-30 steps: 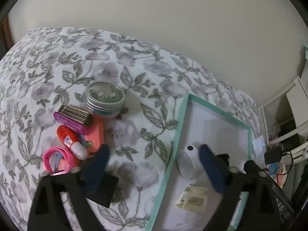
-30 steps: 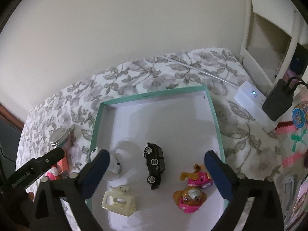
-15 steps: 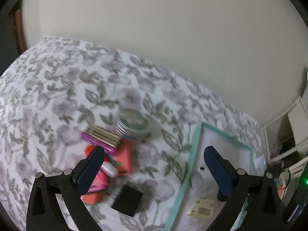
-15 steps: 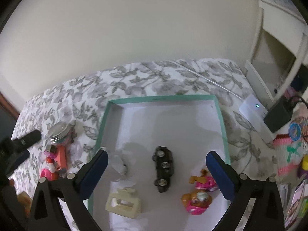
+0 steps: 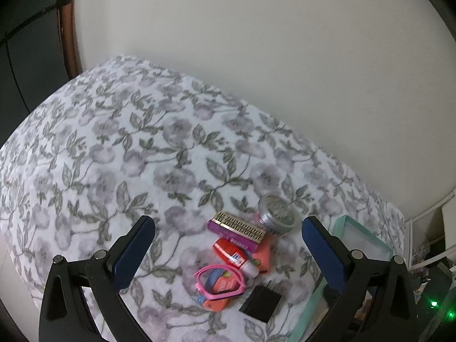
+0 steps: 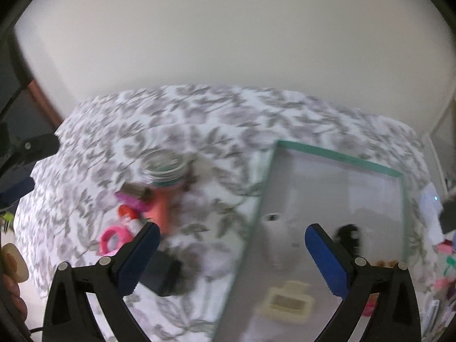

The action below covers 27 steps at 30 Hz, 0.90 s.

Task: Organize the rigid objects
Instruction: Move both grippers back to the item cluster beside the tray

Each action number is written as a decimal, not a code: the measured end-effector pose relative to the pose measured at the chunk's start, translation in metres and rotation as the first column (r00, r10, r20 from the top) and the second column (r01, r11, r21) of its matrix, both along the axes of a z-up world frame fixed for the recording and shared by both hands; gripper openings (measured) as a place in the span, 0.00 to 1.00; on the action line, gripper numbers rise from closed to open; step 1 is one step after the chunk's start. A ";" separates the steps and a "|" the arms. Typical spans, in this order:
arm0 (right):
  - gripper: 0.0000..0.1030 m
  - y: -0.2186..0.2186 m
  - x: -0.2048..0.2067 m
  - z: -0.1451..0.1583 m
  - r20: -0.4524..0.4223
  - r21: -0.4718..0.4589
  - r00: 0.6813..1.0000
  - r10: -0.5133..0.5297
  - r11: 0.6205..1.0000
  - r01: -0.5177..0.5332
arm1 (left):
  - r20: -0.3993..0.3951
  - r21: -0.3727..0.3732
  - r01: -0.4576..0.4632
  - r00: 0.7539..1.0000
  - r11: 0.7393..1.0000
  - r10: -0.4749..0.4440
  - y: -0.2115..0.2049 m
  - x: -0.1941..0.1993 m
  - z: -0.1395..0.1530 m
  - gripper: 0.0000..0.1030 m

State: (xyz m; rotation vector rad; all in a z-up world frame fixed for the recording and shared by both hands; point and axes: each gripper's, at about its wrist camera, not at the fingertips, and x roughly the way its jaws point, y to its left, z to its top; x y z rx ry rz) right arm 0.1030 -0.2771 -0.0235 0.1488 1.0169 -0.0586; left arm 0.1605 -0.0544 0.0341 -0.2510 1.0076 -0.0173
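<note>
A cluster of small items lies on the floral bedspread: a silver round tin, a purple and gold comb-like bar, a red tube, a pink bracelet and a black block. My left gripper hovers above them, open and empty. My right gripper is open too, held over the boundary between the bedspread and the green-rimmed white tray. Blurred in the tray are a white round object, a black toy car and a cream hair clip.
A plain wall rises behind the bed. White shelving and a white device with a light stand to the right of the tray. The other gripper's tip shows at the left edge of the right wrist view. Bare bedspread stretches to the far left.
Both grippers rose and swung left. The left wrist view now leaves most of the tray out; the right wrist view has shifted off the tray's middle toward the item cluster.
</note>
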 end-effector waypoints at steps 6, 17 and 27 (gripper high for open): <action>1.00 0.034 0.009 -0.020 -0.067 0.009 0.995 0.073 0.997 -0.073 | -0.075 0.041 0.004 0.997 0.999 -0.001 0.007 -0.001 -0.020 1.00; 1.00 0.053 0.013 -0.066 -0.194 0.033 0.974 0.114 0.993 -0.110 | -0.230 0.032 -0.006 0.973 0.999 0.014 0.012 -0.001 -0.071 1.00; 1.00 0.074 0.016 -0.091 -0.252 0.005 0.953 0.170 0.985 -0.175 | -0.363 -0.040 -0.031 0.932 0.999 0.014 0.013 0.003 -0.104 1.00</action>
